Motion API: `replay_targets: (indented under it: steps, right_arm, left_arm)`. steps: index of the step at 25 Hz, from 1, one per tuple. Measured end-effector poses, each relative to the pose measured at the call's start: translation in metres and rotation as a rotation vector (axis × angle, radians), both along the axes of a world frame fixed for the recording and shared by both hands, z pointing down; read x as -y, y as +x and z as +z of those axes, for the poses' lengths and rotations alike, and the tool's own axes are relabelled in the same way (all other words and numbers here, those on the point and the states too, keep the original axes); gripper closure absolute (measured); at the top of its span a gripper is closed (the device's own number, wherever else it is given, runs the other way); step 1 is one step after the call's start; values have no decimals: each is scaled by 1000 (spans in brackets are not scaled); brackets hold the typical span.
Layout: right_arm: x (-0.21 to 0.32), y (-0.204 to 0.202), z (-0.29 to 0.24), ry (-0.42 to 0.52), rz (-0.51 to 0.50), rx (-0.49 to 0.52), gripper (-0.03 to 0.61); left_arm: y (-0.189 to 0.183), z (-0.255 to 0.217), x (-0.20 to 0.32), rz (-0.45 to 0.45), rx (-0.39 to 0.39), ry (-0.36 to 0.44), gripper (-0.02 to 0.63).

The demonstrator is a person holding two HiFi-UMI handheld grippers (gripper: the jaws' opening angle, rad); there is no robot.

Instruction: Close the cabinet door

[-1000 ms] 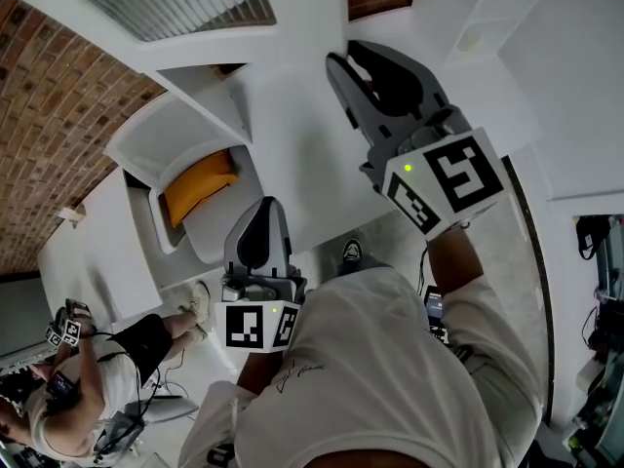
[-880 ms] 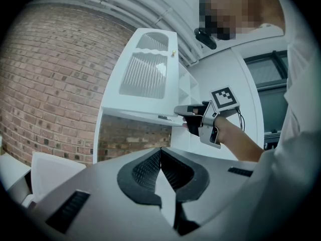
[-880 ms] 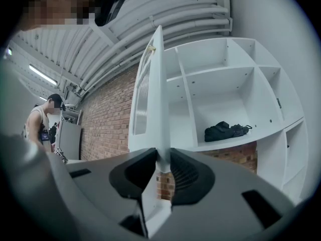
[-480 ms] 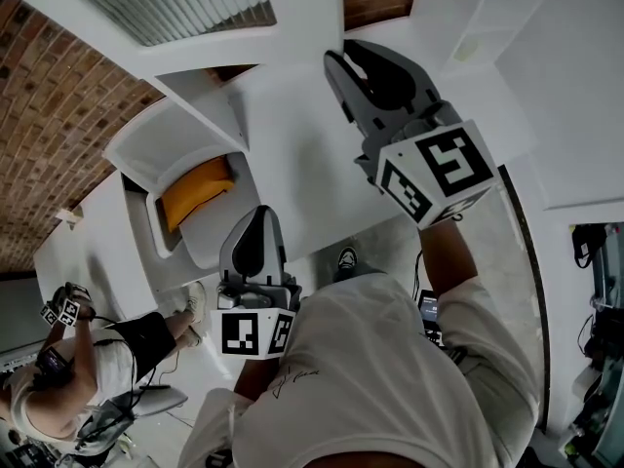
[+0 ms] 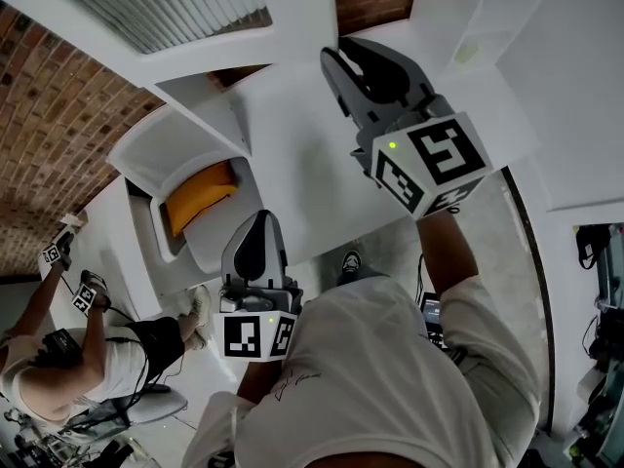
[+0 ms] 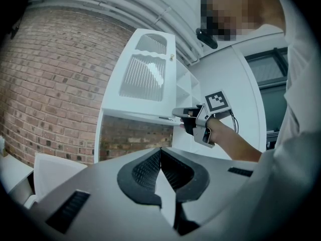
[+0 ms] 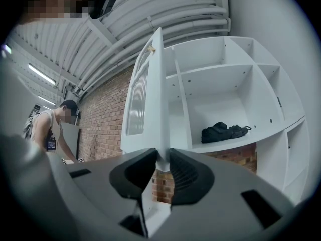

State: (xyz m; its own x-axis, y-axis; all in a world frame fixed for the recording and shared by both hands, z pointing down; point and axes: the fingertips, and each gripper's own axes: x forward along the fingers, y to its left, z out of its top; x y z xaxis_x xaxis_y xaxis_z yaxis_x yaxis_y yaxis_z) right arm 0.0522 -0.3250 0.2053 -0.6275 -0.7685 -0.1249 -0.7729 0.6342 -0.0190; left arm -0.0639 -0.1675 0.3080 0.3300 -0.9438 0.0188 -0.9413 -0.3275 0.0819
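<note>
Door: a white cabinet door (image 7: 150,99) with a ribbed glass panel stands swung open, seen edge-on, in front of a white open-shelf cabinet (image 7: 235,79).
Right gripper: the right gripper (image 7: 162,160) has its jaws pinched narrowly on the door's bottom edge, near its free corner.
Left gripper: the left gripper (image 6: 160,157) hangs low, jaws pressed together with nothing between them.
Shelf: a soft black bundle (image 7: 224,131) lies inside, set back from the front.
Risk of slipping: the grip covers only a thin edge, so the pads may slide off as the door swings.
Risk of trapping: if the jaws are not released before the end, they could be caught between door and cabinet frame, leaving it ajar.
Risk of slamming: a hard push may bang the door and bounce it open.
</note>
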Motion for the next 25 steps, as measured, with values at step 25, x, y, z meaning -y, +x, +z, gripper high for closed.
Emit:
replay_targets:
  steps: [25]
  right_arm:
    - [34,5,1,9,8,-9,495]
  left_arm:
    - [4,8,11,-2,17,-33,598]
